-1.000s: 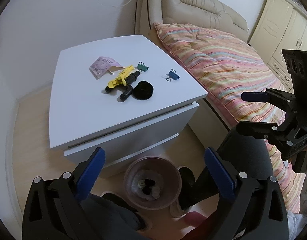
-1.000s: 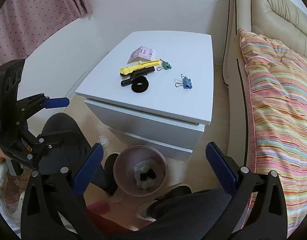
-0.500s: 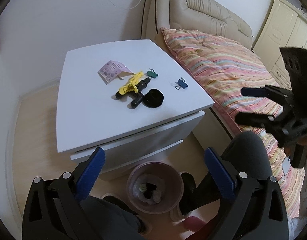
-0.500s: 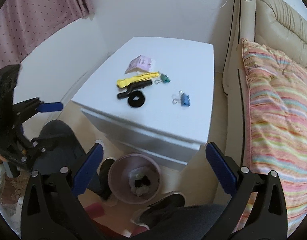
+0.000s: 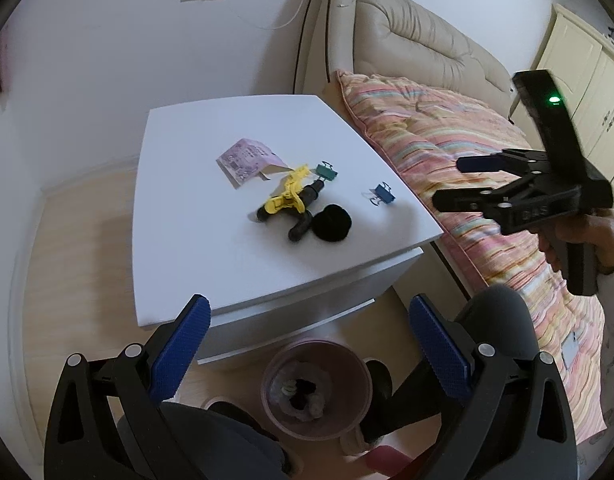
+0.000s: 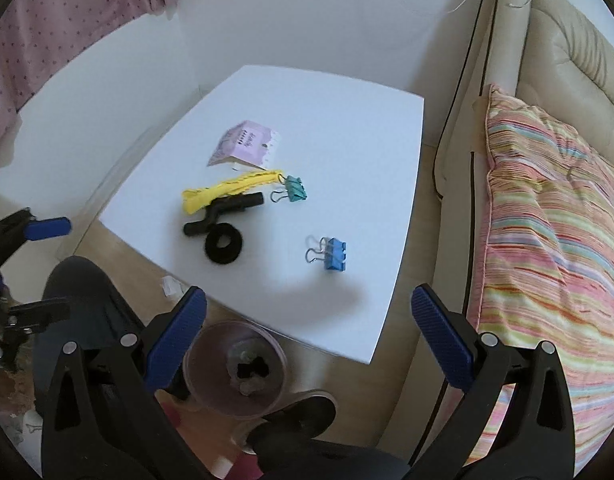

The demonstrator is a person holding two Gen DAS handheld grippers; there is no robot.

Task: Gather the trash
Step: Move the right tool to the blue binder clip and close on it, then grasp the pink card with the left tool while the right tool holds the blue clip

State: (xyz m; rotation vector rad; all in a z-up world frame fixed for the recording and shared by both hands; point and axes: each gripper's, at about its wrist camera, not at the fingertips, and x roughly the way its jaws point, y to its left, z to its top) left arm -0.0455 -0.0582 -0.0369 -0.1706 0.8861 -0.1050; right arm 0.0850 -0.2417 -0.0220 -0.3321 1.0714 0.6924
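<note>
On the white nightstand [image 5: 195, 216] [image 6: 347, 128] lie a pink paper packet [image 5: 247, 160] [image 6: 247, 146], a yellow strip [image 5: 289, 192] [image 6: 227, 192], a black bent piece [image 5: 303, 216] [image 6: 223, 212], a black ring [image 5: 332, 222] [image 6: 223, 245], a green binder clip [image 5: 326, 171] [image 6: 295, 193] and a blue binder clip [image 5: 383, 194] [image 6: 333, 254]. A pink waste bin [image 5: 317, 390] [image 6: 237, 368] holding some trash stands on the floor in front. My left gripper [image 5: 307, 320] is open and empty, well short of the items. My right gripper [image 6: 307, 316] [image 5: 459, 184] is open and empty, over the nightstand's near right corner.
A bed with a striped quilt [image 5: 467, 152] [image 6: 547, 208] and a beige padded headboard [image 5: 407, 40] runs along the nightstand's right side. A person's knees [image 5: 495, 320] [image 6: 79, 292] and shoes flank the bin. Pink curtain [image 6: 47, 20] hangs at the left; cream cupboards [image 5: 587, 80] stand far right.
Both grippers have risen and moved forward toward the nightstand, which now looks closer and larger. The right gripper has advanced over its near corner. Nothing on the top has moved.
</note>
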